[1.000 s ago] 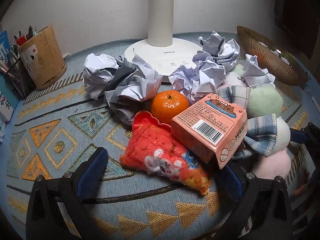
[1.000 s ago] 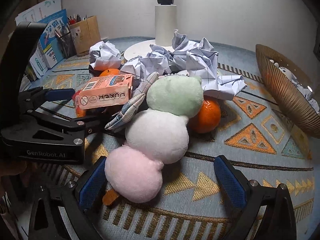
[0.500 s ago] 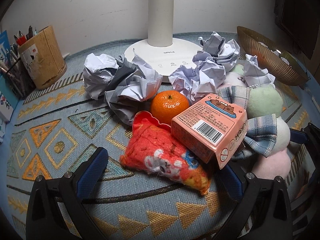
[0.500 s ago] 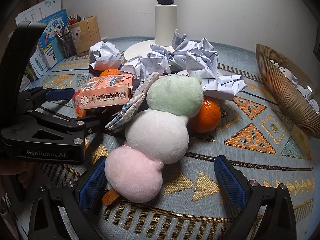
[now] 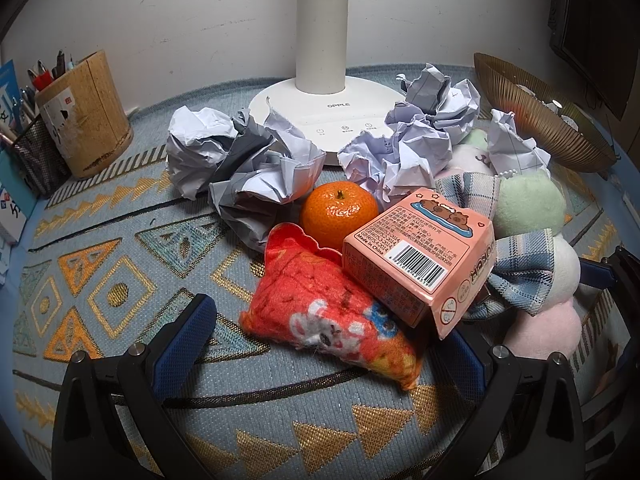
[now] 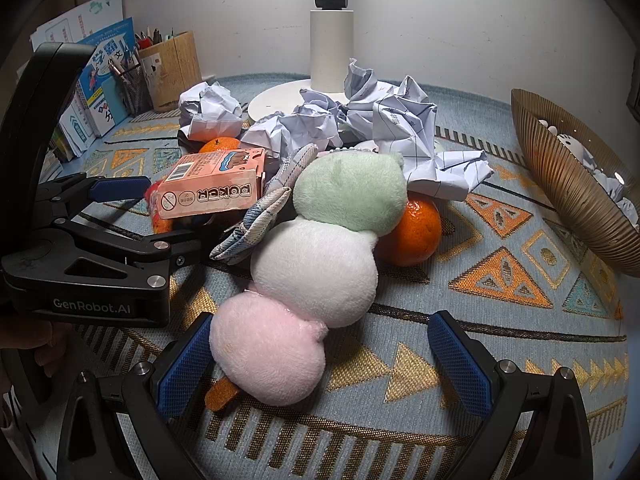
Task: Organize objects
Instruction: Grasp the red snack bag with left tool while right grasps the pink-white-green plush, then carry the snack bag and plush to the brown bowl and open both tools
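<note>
A pile lies on the patterned mat. In the left wrist view a red plush pouch [image 5: 332,312] lies between the open jaws of my left gripper [image 5: 324,344], with a pink poker card box [image 5: 420,260] leaning on it and a tangerine [image 5: 338,214] behind. In the right wrist view a three-ball plush (green, white, pink) [image 6: 316,268] lies between the open jaws of my right gripper [image 6: 320,360], its pink end by the left pad. A second tangerine [image 6: 416,232] sits behind it. A plaid bow [image 6: 260,216] lies beside the box [image 6: 212,188]. My left gripper [image 6: 132,208] shows at the left.
Several crumpled paper balls [image 5: 248,168] [image 6: 360,120] surround a white lamp base [image 5: 328,116]. A brown ribbed bowl [image 6: 568,184] holding paper sits at the right. Pen holders [image 5: 84,116] and books [image 6: 96,92] stand at the back left.
</note>
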